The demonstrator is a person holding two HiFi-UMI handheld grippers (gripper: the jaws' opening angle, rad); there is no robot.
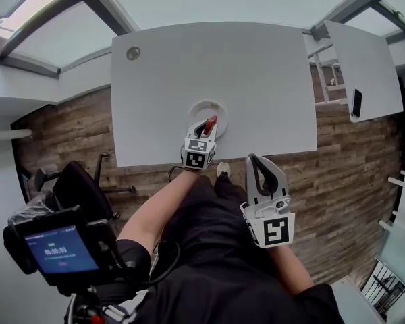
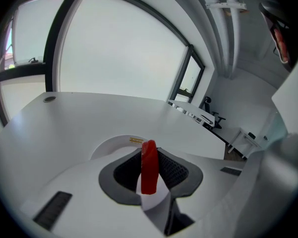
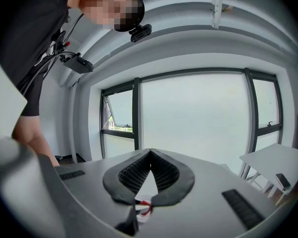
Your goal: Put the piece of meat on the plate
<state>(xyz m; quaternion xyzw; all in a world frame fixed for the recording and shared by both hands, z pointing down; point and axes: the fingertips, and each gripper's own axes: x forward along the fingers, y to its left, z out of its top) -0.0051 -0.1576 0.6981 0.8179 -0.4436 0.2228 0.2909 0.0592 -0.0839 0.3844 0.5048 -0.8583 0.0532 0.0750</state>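
Observation:
A red piece of meat [image 1: 210,125] stands upright between the jaws of my left gripper [image 1: 205,132], which is shut on it. It hangs just over the near rim of a round white plate [image 1: 207,106] on the white table [image 1: 256,79]. In the left gripper view the meat [image 2: 149,166] fills the gap between the dark pads [image 2: 175,170], with the plate [image 2: 116,144] right behind it. My right gripper [image 1: 259,169] is held back off the table near the person's body. Its jaws meet at the tips [image 3: 150,152] with nothing between them.
A round cable grommet [image 1: 133,52] sits at the table's far left corner. A second white table [image 1: 364,66] with a dark phone [image 1: 356,102] stands to the right. An office chair [image 1: 81,187] and a device with a lit screen [image 1: 61,250] are at lower left, over wooden floor.

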